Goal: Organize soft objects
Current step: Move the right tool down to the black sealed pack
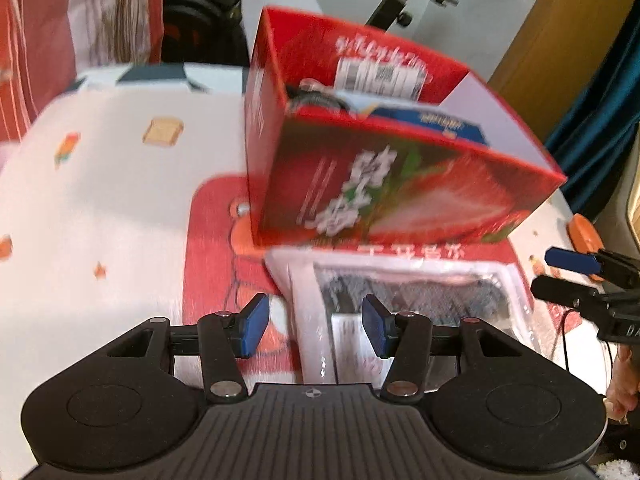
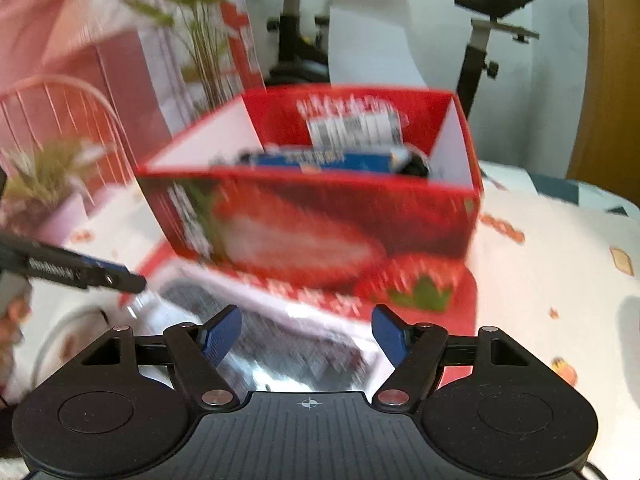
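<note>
A clear plastic packet with grey fabric inside [image 1: 420, 296] lies flat on the table in front of a red strawberry-print box [image 1: 384, 192]. My left gripper [image 1: 316, 326] is open just above the packet's near left end, not touching it. The box holds a blue packet [image 1: 440, 124] and a dark item. In the right wrist view my right gripper [image 2: 306, 340] is open over the same grey packet [image 2: 280, 340], with the red box [image 2: 320, 220] just beyond it. The right gripper's fingers [image 1: 572, 266] show at the left view's right edge.
The table has a white cloth with small prints [image 1: 100, 200] and a red mat [image 1: 224, 264]. An exercise bike [image 2: 492, 40] stands behind. A potted plant [image 2: 52, 196] and a pink wire chair [image 2: 60, 120] are at the left. A white round plate [image 2: 68, 332] lies left of the packet.
</note>
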A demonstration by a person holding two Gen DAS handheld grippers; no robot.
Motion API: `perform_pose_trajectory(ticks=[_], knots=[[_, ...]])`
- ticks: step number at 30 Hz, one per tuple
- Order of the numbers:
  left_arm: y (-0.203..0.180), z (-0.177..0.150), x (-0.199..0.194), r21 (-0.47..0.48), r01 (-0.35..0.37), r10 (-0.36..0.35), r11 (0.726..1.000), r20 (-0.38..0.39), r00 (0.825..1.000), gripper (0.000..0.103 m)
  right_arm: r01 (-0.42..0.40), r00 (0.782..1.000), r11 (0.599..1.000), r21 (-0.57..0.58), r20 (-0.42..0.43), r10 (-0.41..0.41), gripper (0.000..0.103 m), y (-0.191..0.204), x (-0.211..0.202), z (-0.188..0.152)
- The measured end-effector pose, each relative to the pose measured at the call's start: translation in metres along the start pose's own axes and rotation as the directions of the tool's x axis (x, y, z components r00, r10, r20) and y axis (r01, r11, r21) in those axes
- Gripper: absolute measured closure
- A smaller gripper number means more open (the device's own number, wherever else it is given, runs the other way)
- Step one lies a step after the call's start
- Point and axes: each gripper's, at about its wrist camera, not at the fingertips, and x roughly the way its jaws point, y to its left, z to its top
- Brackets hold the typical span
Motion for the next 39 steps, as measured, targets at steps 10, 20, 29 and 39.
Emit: perform_pose_trajectory(ticks=[10,20,29,39], knots=[[-0.011,-0.021,0.018,0.039,0.015,-0.013,0.999,-0.042,0.999,0.049,0.056,0.991,0.989,0.134,-0.128,-0.038,0.020,-0.029,0.019,-0.022],[-0.010,-0.031,0.021,0.002,0.051,-0.050,0.999,-0.049,0.998,0.047,0.049,0.969,0.988,0.144,-0.246,-0.012,0.000,-0.036,0.033,-0.032],[-0.016,-0.033,0.023,0.012,0.059,-0.059,0.998,-0.054,0.997,0.044,0.035,0.962,0.992,0.121,-0.274,-0.001,0.000,-0.033,0.045,-0.027],[-0.016,-0.035,0.022,0.003,0.052,-0.052,0.999,-0.054,0.997,0.044,0.003,0.954,0.999,0.054,-0.300,0.013,0.000,-0.025,0.064,-0.010]])
